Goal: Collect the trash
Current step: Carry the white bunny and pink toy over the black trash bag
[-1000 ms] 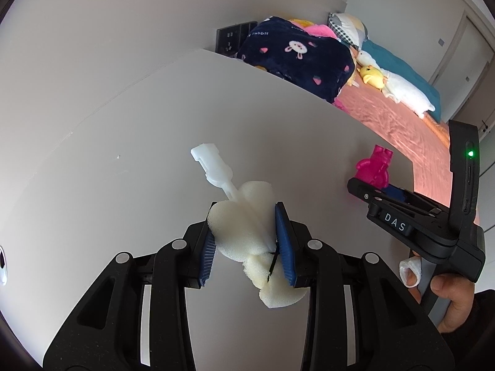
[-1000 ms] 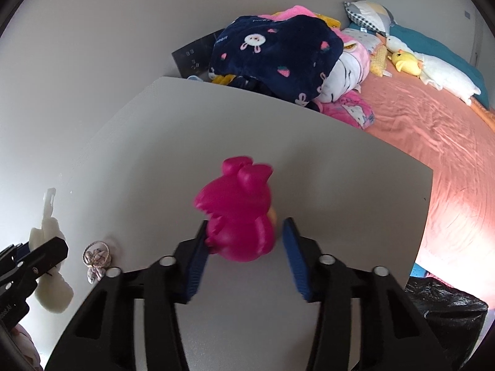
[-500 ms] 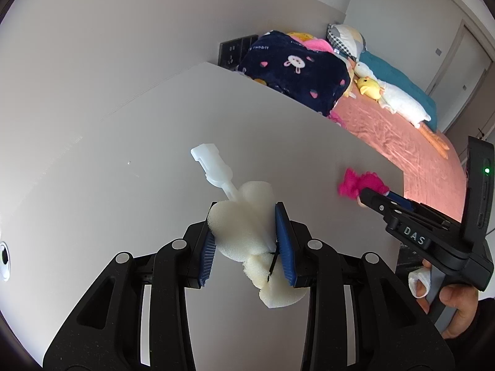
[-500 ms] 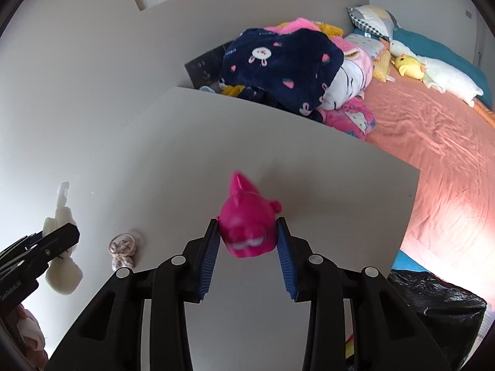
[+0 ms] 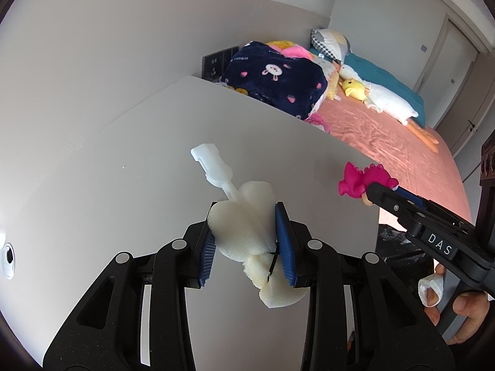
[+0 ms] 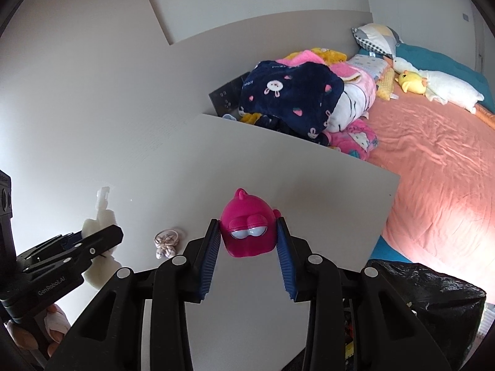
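Observation:
My left gripper (image 5: 246, 238) is shut on a white foam piece with a white plastic stem (image 5: 238, 232) and holds it above the grey table (image 5: 139, 170). Between the blue pads of my right gripper (image 6: 247, 238) sits a pink toy head with pale eyes (image 6: 247, 228), gripped and lifted off the table. In the left wrist view the right gripper (image 5: 380, 191) reaches in from the right with the pink toy (image 5: 355, 179) at its tip. The right wrist view shows the left gripper (image 6: 102, 241) at the lower left with the foam piece (image 6: 99, 219).
A small beige hair tie (image 6: 167, 241) lies on the table (image 6: 294, 170) between the grippers. A black trash bag (image 6: 433, 303) stands open below the table's right edge. Behind are a bed with a salmon sheet (image 6: 433, 160) and a pile of blankets (image 6: 287, 99).
The right gripper closed on the pink toy and lifted it, and the toy turned to face the camera. Both grippers rose away from the table; the foam piece stayed gripped.

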